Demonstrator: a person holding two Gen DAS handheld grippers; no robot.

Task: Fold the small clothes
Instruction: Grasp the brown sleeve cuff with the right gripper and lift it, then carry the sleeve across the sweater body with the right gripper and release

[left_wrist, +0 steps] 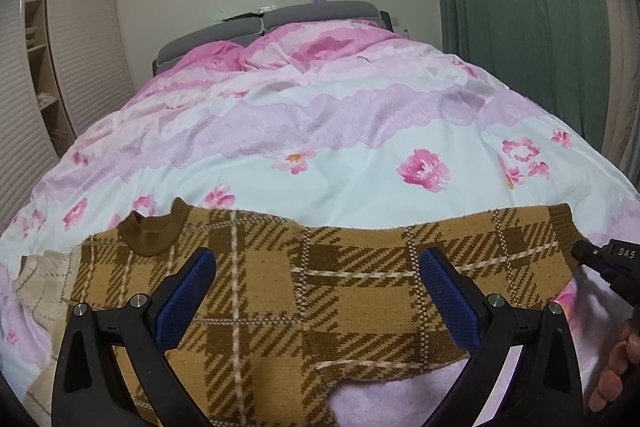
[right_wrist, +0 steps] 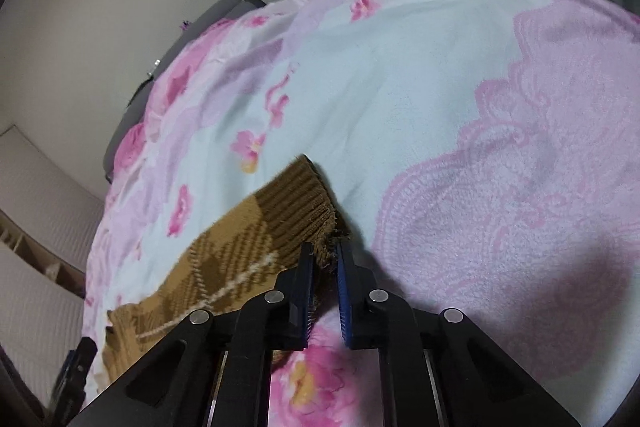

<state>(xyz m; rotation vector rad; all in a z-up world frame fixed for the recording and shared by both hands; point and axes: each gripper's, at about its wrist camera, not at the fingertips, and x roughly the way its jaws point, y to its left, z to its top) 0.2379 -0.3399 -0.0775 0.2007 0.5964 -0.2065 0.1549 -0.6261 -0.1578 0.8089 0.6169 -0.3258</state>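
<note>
A brown and tan plaid knit sweater (left_wrist: 280, 287) lies flat on the bed, its brown collar (left_wrist: 150, 233) at the left. My left gripper (left_wrist: 316, 259) hovers open just above the sweater's middle, blue pads wide apart with nothing between them. My right gripper (right_wrist: 325, 251) is shut on the corner of the sweater's ribbed brown hem (right_wrist: 296, 203), which bunches between its pads. In the left wrist view the right gripper (left_wrist: 582, 251) meets the sweater's right end, with a hand (left_wrist: 616, 367) behind it.
The bed carries a pink and white floral duvet (left_wrist: 340, 131) up to a grey headboard (left_wrist: 320, 13). A beige knit garment (left_wrist: 40, 279) lies by the sweater's left edge. Green curtains (left_wrist: 520, 7) hang at the right; a louvred wardrobe (left_wrist: 80, 47) stands at the left.
</note>
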